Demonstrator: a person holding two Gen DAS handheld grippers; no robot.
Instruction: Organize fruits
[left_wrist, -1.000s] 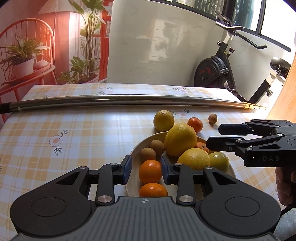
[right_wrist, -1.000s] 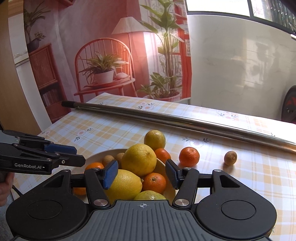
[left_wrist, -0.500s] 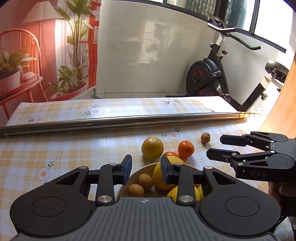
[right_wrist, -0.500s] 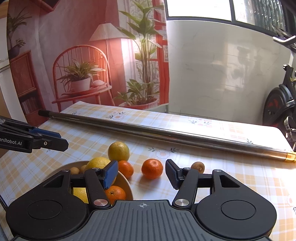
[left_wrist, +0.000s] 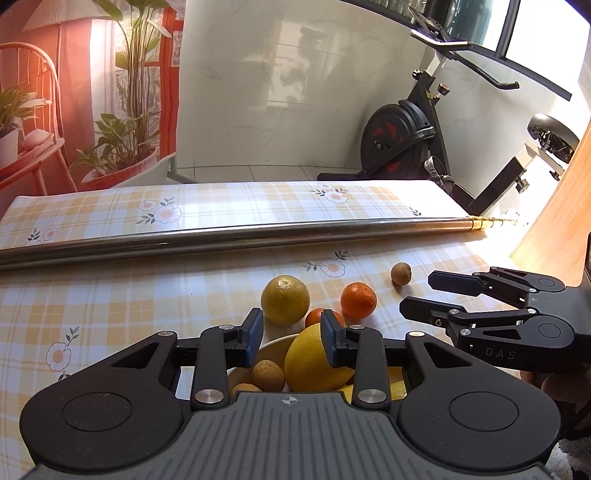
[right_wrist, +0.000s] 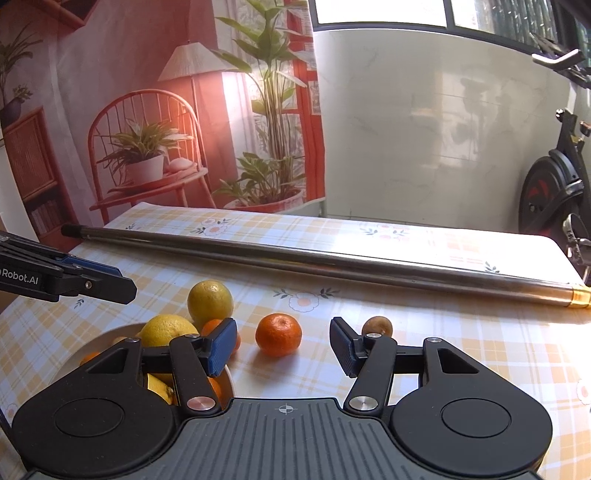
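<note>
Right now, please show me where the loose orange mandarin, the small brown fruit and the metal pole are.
loose orange mandarin (right_wrist: 278, 334), right wrist view, middle of its peel.
small brown fruit (right_wrist: 377, 326), right wrist view, its visible top above the gripper finger.
metal pole (right_wrist: 332, 263), right wrist view, middle of its shaft.

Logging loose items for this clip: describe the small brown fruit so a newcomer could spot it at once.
Start at the long metal pole lying across the checked tablecloth. Nearer than it, right of the fruit bowl, three fruits lie loose. The small brown fruit is rightmost, past the orange mandarin, smallest and dull.
</note>
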